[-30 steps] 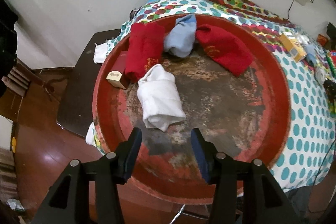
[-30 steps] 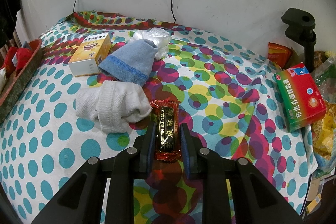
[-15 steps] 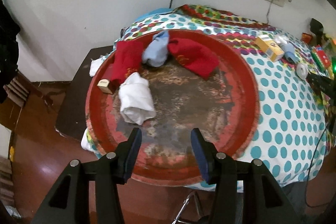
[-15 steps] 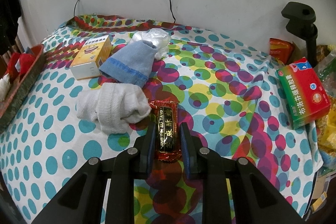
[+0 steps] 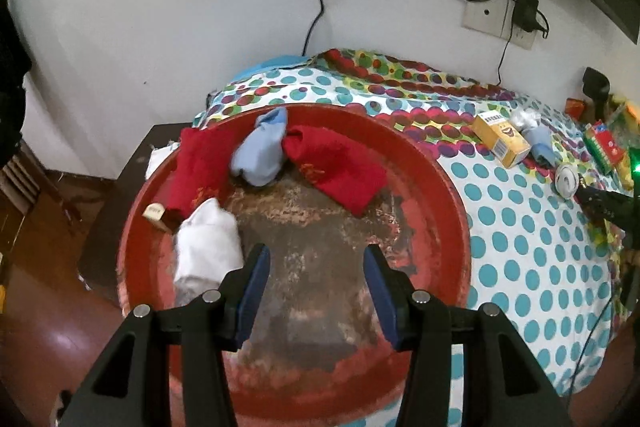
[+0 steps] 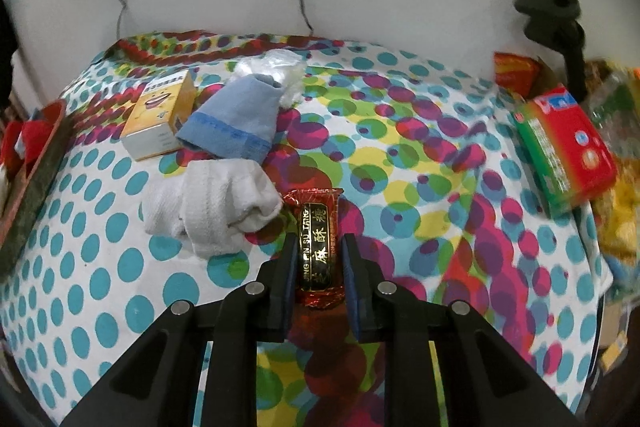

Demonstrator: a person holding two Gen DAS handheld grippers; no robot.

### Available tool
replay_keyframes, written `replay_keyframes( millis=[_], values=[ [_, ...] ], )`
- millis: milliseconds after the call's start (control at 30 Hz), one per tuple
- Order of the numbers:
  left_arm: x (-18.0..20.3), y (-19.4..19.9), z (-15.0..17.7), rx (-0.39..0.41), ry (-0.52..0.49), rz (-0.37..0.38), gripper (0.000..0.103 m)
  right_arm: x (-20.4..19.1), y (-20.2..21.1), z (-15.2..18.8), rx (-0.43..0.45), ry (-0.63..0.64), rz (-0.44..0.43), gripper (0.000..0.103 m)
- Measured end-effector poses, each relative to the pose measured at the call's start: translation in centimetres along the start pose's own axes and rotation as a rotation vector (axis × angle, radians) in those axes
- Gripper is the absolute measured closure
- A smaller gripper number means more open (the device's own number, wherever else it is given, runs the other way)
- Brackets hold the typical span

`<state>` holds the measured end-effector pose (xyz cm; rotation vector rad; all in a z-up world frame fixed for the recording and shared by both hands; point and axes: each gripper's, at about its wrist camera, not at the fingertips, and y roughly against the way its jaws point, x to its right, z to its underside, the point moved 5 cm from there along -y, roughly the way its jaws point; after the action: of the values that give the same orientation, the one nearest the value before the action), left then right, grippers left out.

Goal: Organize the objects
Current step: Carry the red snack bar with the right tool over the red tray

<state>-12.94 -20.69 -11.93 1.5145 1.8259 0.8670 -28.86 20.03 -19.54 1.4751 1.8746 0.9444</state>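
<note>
**Right jaws gripping candy; left jaws empty over tray**

Right gripper (image 6: 317,261) is clamping a red candy bar (image 6: 318,247) between nearly closed jaws; the bar is lying on the dotted cloth (image 6: 420,155), its far end touching a white sock (image 6: 216,207). A blue sock (image 6: 236,123) and a yellow box (image 6: 162,115) are sitting farther left.

Left gripper (image 5: 316,281) is hanging over the red tray (image 5: 436,187), jaws standing wide with nothing between them. In the tray: a white sock at near left, two red socks (image 5: 336,167) and a blue one along the far rim.
</note>
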Motion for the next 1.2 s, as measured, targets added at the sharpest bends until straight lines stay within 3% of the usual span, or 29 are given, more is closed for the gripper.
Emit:
replay_keyframes(
  millis=[333,567,900,1200],
  values=[
    [-1.1,-0.9,0.7,0.027,-0.009,0.016,0.053,0.5,3.0,1.9,0.0,-0.171,-0.005,0.083],
    [-1.6,-0.5,0.7,0.037,0.001,0.038,0.053,-2.3,7.0,1.4,0.067,-0.213,-0.091,0.083],
    [-3.4,-0.8,0.8,0.02,0.038,0.021,0.053,-11.6,8.9,-0.8,0.089,-0.068,-0.192,0.083],
    [-4.9,0.0,0.7,0.007,0.062,0.007,0.053,-21.5,8.0,-1.3,0.041,0.113,-0.279,0.083]
  ],
)
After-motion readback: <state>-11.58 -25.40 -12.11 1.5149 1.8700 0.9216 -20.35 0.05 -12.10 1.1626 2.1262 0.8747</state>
